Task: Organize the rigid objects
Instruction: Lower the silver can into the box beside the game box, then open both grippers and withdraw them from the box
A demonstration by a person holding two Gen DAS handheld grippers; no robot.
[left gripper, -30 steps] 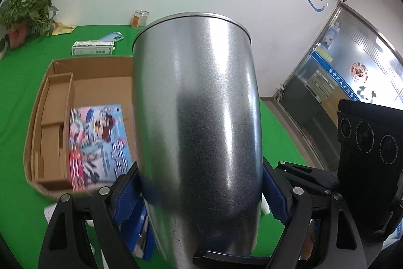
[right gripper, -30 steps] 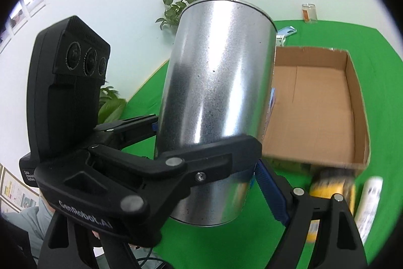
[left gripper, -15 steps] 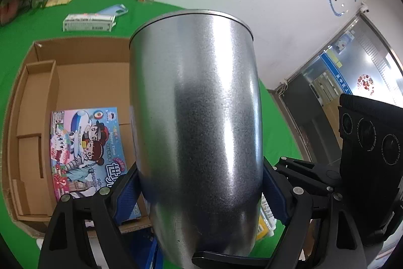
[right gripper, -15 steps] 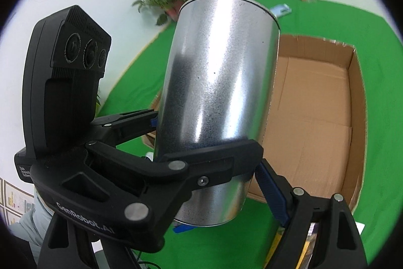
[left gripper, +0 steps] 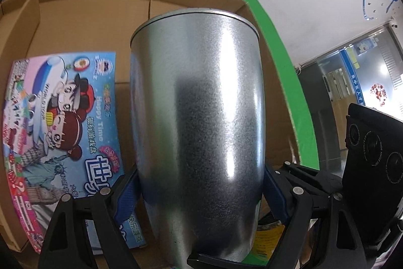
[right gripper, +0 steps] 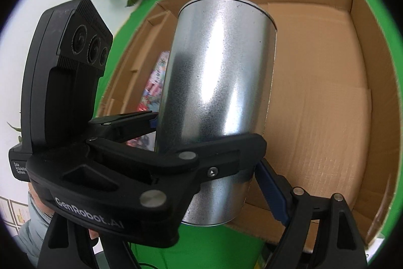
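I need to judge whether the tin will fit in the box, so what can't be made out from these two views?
- Box floor under the metal tin: left wrist view, hidden by the tin.
- Colourful game box in the cardboard box: right wrist view, mostly behind the tin.
- Yellow item: left wrist view, cut off by the left claw.
- Tin's far end: both views, facing away.
- Right claw: its left finger is behind the left claw.
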